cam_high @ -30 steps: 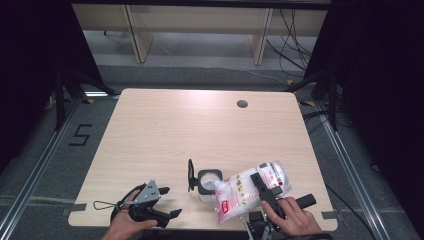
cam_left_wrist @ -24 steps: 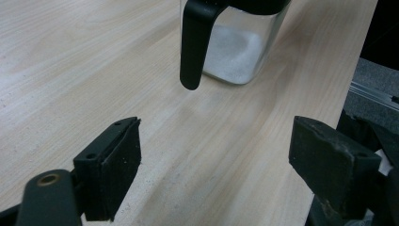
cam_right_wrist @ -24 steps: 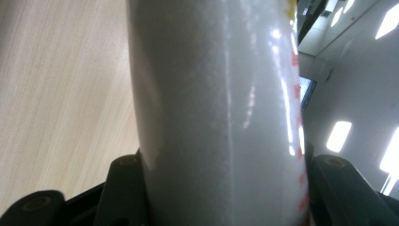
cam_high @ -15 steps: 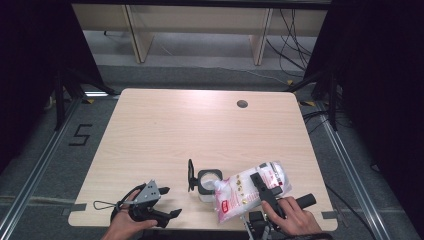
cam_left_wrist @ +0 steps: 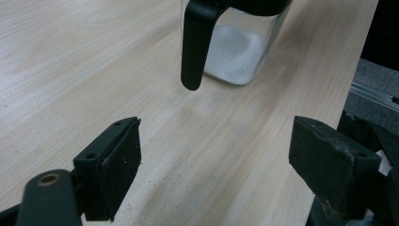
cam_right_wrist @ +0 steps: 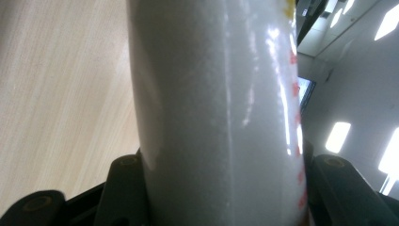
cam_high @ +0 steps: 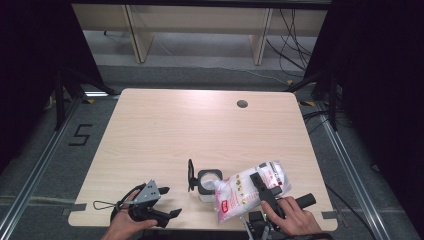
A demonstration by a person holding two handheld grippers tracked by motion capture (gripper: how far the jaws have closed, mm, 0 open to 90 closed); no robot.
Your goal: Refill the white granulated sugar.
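From the high view, the right gripper [cam_high: 264, 192] pinches a clear bag [cam_high: 250, 192] of white grains with red print, tilted so one corner rests at the mouth of a small glass jar [cam_high: 209, 181] near the table's [cam_high: 200, 130] front edge. The left gripper [cam_high: 157, 210] lies apart. In the left gripper view the jaws stand spread – jar [cam_left_wrist: 235, 47] with black handle ahead, white powder inside. In the right gripper view, the bag [cam_right_wrist: 221, 113] – glossy, bulging – is pressed between both jaws.
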